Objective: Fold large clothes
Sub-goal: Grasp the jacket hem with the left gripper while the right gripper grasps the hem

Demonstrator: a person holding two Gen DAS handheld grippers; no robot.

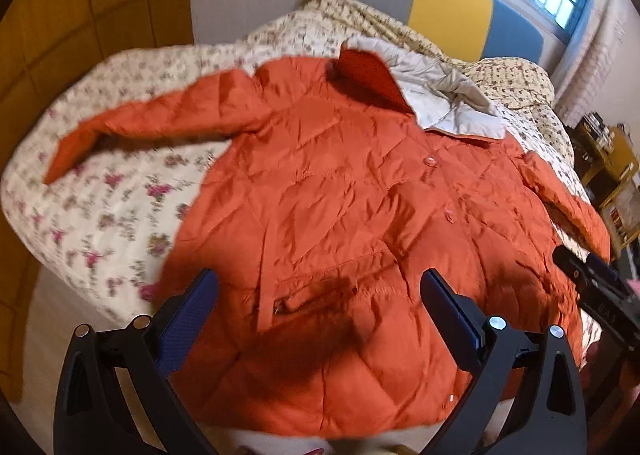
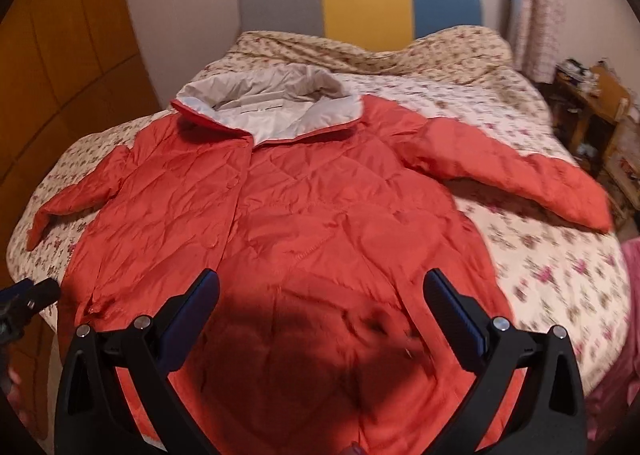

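Note:
An orange quilted jacket [image 1: 340,215] with a pale grey hood [image 1: 436,95] lies spread face up on the bed, sleeves out to both sides; it also shows in the right wrist view [image 2: 288,223] with its hood [image 2: 276,99] at the far end. My left gripper [image 1: 318,287] is open and empty above the jacket's lower left part near a pocket. My right gripper [image 2: 320,287] is open and empty above the lower right part near the hem. The right gripper also appears at the right edge of the left wrist view [image 1: 592,279].
The bed has a floral quilt [image 2: 540,255] and a grey, yellow and blue headboard [image 2: 360,3]. A wooden wardrobe [image 1: 80,35] stands at the left. A cluttered wooden shelf [image 2: 592,115] stands at the right by the curtain. A window is behind the headboard.

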